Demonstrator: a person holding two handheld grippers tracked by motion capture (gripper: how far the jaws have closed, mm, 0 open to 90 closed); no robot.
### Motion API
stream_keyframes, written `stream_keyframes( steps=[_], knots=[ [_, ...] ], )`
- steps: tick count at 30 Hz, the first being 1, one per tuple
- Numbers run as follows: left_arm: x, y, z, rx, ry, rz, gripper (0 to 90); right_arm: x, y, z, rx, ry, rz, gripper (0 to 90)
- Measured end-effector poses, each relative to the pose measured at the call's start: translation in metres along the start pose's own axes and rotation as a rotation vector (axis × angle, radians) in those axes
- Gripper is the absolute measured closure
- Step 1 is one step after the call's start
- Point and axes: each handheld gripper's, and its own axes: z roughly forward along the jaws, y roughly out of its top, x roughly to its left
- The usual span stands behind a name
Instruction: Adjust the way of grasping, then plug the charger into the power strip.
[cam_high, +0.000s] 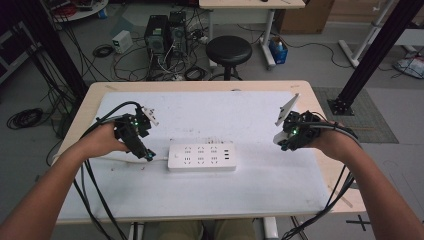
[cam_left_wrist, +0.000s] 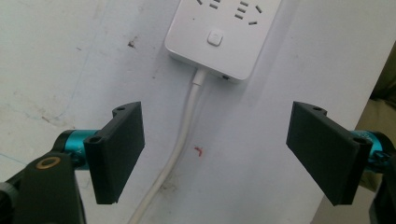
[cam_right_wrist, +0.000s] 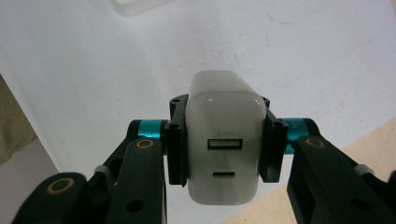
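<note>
- Jaws of the right gripper (cam_right_wrist: 223, 144) clamp a white charger block (cam_right_wrist: 223, 140) from both sides, its pale rounded body filling the gap between the two black pads.
- Two ports show on the face of the charger block that looks toward the right gripper's camera, a wider slot above a smaller oval one.
- Seen from the high view, the right gripper (cam_high: 290, 136) hangs off the right end of the white power strip (cam_high: 201, 156), well apart from it and near the bench's right edge.
- Jaws of the left gripper (cam_left_wrist: 215, 149) stand wide apart with nothing between the pads, poised over the white cord (cam_left_wrist: 180, 154) that leaves the power strip's (cam_left_wrist: 219, 32) near end.
- From the high view, the left gripper (cam_high: 144, 152) sits just beside the left end of the power strip, where the cord (cam_high: 160, 159) comes out.
- Lying flat near the middle of the bench (cam_high: 240, 195), the power strip has its sockets facing up.
- A square button marks the power strip's top near the cord end, as the left gripper view shows.
- A small red mark (cam_left_wrist: 199, 150) lies on the bench just beside the cord.
- Beyond the bench's far edge, behind the power strip, a black stool (cam_high: 229, 51) stands on the floor.
</note>
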Motion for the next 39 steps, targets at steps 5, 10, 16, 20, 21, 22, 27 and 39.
stream_keyframes(
  steps=[5,10,16,20,21,22,27,39],
  knots=[
    [0.002,-0.005,-0.001,0.000,-0.011,0.012,19.3,0.001,-0.003,0.006,0.002,0.005,0.015,61.8],
    [0.002,-0.008,0.001,0.016,-0.013,0.008,19.3,0.005,-0.001,0.009,-0.001,0.012,0.004,61.8],
    [0.005,-0.009,-0.003,0.003,0.013,-0.019,19.3,0.006,0.006,0.004,-0.037,0.003,-0.010,61.8],
    [0.009,-0.010,-0.002,0.011,0.023,-0.028,19.3,0.007,0.027,0.001,-0.071,0.018,-0.043,61.8],
    [0.010,-0.010,-0.001,0.008,0.027,-0.036,19.2,0.007,0.033,0.001,-0.078,0.019,-0.053,61.8],
    [0.011,-0.010,-0.001,0.010,0.030,-0.042,19.2,0.007,0.033,0.001,-0.078,0.019,-0.053,61.8],
    [0.015,-0.011,-0.004,-0.018,0.032,-0.071,19.3,0.007,0.063,0.007,-0.098,0.033,-0.119,61.8],
    [0.009,-0.015,0.006,0.031,0.060,-0.033,19.2,0.006,0.117,0.039,-0.065,0.077,-0.190,61.8]
  ],
)
